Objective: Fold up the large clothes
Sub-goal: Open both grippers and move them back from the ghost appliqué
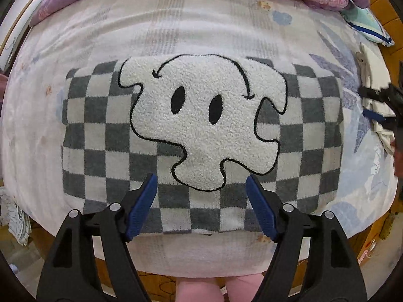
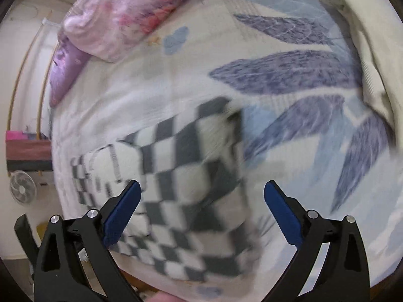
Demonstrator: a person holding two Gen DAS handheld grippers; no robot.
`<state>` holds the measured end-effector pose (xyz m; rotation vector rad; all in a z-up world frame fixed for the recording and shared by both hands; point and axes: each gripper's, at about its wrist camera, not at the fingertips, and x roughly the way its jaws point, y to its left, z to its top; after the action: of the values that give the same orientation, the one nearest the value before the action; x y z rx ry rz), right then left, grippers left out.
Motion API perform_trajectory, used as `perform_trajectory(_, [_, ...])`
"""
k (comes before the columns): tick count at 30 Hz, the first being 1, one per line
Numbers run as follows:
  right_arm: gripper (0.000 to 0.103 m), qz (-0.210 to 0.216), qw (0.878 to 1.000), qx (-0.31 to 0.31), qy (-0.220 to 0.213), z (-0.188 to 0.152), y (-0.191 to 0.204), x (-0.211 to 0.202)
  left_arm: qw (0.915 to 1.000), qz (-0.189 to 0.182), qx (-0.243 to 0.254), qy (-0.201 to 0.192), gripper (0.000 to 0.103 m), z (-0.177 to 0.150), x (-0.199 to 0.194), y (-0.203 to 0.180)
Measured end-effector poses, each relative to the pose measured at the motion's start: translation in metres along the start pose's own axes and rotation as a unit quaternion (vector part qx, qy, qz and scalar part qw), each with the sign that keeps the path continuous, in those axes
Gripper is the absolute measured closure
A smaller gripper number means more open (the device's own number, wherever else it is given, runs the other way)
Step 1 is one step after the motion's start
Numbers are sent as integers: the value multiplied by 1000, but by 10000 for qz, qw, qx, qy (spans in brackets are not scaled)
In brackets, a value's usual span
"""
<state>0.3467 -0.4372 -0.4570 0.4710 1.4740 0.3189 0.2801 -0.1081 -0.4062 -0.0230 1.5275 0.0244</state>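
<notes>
On the bed (image 1: 226, 25), the checkered garment (image 1: 100, 130) lies folded into a flat rectangle, its fluffy white patch (image 1: 201, 125) facing up. The left gripper (image 1: 201, 183) hangs above its near edge, jaws spread and empty. The right gripper (image 2: 201, 188) is beside the garment's end, jaws wide apart, holding nothing.

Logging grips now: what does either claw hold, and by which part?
Nothing. Left claw and right claw are open above the folded checkered garment.

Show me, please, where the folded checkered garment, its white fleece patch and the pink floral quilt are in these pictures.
checkered garment (image 1: 105, 136), left wrist view, on the checks at its left side.
white fleece patch (image 1: 201, 138), left wrist view, just below the two black eyes.
pink floral quilt (image 2: 121, 12), right wrist view, on its bunched middle.
</notes>
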Motion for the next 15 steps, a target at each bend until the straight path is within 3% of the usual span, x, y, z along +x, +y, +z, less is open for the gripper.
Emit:
perform_trajectory(2, [8, 336, 9992, -137, 162, 25, -13, 22, 9999, -101, -123, 65, 29, 3, 8, 0])
perform_trajectory(5, [8, 421, 9986, 56, 313, 56, -32, 59, 9994, -98, -281, 172, 29, 11, 21, 1])
perform_trajectory(9, [6, 870, 9956, 337, 14, 75, -48, 87, 9990, -224, -366, 149, 29, 21, 29, 1])
perform_trajectory(12, [6, 1180, 9927, -174, -202, 67, -46, 89, 9995, -138, -280, 103, 29, 30, 36, 0])
perform_trajectory(13, [6, 1413, 9896, -222, -153, 62, -47, 89, 9997, -82, -226, 87, 29, 33, 39, -1])
perform_trajectory(14, [6, 2192, 9754, -53, 228, 51, -51, 96, 9998, -68, -167, 87, 29, 37, 41, -1])
perform_trajectory(15, [7, 2575, 9648, 116, 520, 41, -52, 103, 9998, -83, -139, 78, 29, 41, 43, -1])
